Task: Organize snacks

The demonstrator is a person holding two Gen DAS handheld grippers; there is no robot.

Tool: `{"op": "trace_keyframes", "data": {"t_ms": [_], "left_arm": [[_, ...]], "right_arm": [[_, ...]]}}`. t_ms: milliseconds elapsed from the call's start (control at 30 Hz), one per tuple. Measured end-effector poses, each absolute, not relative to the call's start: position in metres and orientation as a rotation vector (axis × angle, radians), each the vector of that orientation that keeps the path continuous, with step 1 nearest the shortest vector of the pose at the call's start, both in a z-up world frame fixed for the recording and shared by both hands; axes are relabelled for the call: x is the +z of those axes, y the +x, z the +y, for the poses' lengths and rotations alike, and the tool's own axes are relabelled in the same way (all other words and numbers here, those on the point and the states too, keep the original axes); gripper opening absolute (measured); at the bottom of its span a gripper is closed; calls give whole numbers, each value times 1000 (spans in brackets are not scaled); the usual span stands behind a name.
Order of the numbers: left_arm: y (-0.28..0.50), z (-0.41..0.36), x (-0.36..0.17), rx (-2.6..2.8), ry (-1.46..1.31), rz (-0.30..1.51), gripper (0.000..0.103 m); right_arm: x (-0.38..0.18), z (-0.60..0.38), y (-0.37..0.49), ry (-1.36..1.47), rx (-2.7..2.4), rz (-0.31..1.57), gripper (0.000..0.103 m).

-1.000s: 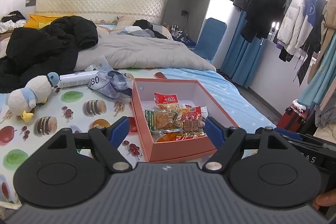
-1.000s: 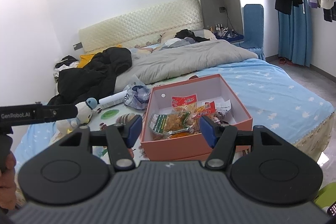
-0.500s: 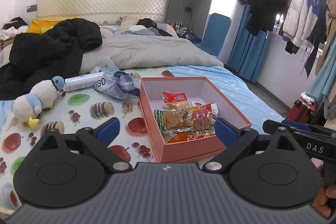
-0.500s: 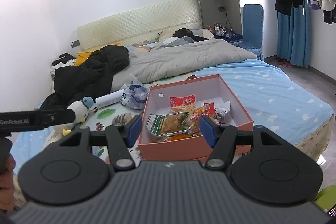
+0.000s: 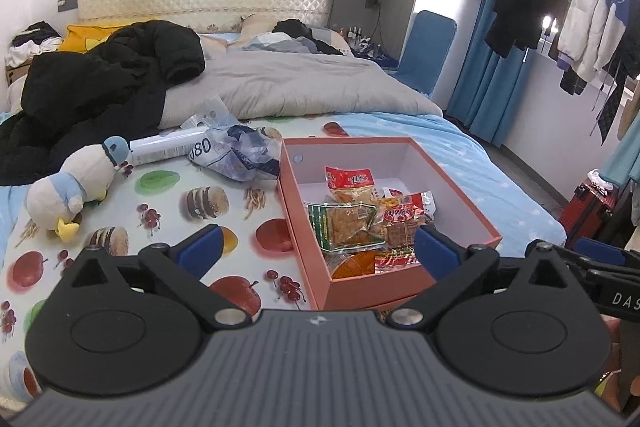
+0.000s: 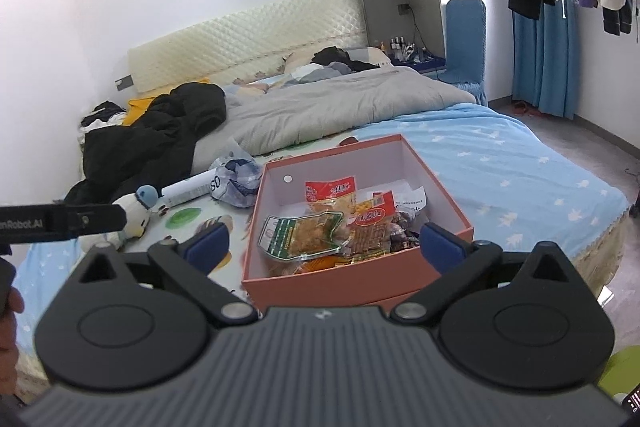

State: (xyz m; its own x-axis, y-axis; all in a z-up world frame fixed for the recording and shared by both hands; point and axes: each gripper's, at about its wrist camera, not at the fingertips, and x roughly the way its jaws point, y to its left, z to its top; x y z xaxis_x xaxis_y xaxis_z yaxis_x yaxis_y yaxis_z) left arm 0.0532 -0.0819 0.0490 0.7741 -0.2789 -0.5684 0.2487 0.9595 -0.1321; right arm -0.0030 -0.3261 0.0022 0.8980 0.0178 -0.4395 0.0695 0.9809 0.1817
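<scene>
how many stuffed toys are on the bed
1. The plush duck lies on the fruit-print sheet left of the orange snack box, beside the black coat. Others might be hidden under the coat or grey duvet.

My left gripper (image 5: 317, 250) points forward and somewhat down, jaws spread wide; they have just been opening, and nothing sits between the blue pads (image 5: 199, 250). My right gripper (image 6: 325, 246) tilts down a little less, jaws just as wide, opened within the last moment, with nothing gripped. Each gripper shows at the edge of the other's view, with a bit of my hand (image 6: 8, 327) behind it.
</scene>
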Motion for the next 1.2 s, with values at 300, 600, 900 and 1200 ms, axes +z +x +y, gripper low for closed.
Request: {"op": "trace_keyframes", "data": {"t_ms": [300, 600, 900, 1200], "left_arm": [[57, -96, 49, -281, 10, 616, 103], [58, -93, 48, -279, -5, 596, 103], [63, -93, 44, -272, -14, 614, 103], [68, -96, 37, -265, -13, 635, 103]], "right_arm": [[1, -330, 8, 202, -44, 469, 103], [-2, -335, 9, 206, -78, 460, 103], [-8, -335, 12, 215, -70, 478, 103], [-7, -330, 20, 214, -60, 457, 103]]}}
